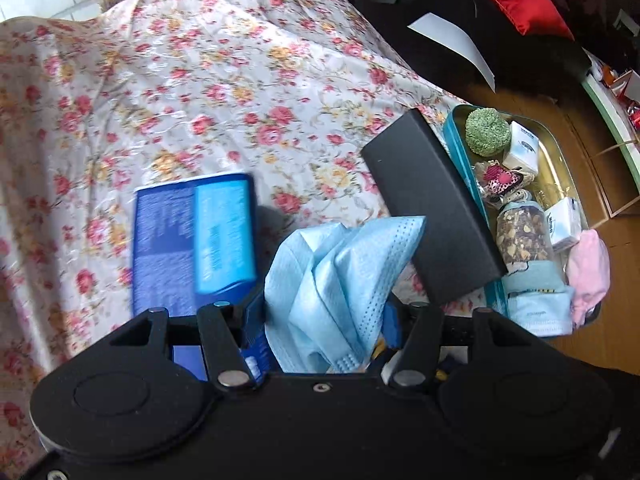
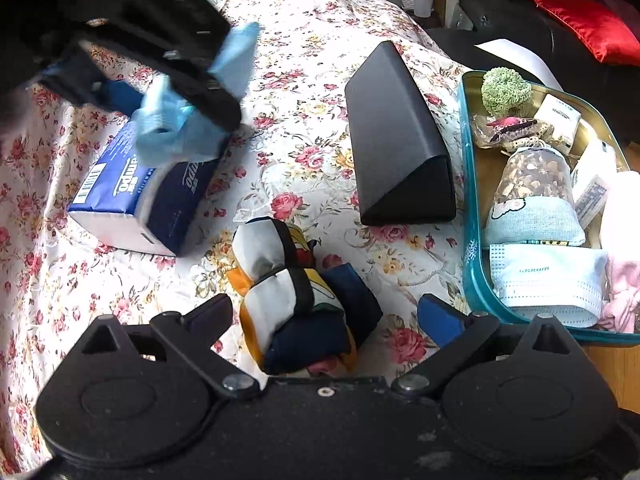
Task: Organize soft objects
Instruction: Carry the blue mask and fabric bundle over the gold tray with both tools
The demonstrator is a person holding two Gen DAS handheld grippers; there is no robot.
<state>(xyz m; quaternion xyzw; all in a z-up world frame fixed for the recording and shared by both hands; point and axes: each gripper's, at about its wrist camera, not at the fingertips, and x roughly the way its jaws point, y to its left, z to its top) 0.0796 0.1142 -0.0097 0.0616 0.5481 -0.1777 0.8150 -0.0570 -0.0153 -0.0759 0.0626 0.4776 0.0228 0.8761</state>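
Observation:
My left gripper (image 1: 324, 312) is shut on a crumpled light blue face mask (image 1: 340, 264) and holds it up above the flowered cloth. In the right wrist view that same left gripper (image 2: 180, 92) hangs at the upper left with the mask (image 2: 168, 136) dangling over a blue tissue pack (image 2: 132, 200). My right gripper (image 2: 328, 316) stands open low over the cloth. A folded fabric bag (image 2: 296, 292) in white, black, yellow and navy lies between its fingers, and the pads are apart from it. A teal tin (image 2: 470, 240) at the right holds several soft items, among them another mask (image 2: 548, 280).
A black triangular case (image 2: 396, 140) lies on the cloth between the bag and the tin. The tin (image 1: 460, 148) also holds a green scrunchie (image 1: 486, 134), small tissue packs and pink cloth (image 1: 588, 268). Bare wooden floor lies beyond it, with a red cushion (image 2: 592, 24) far right.

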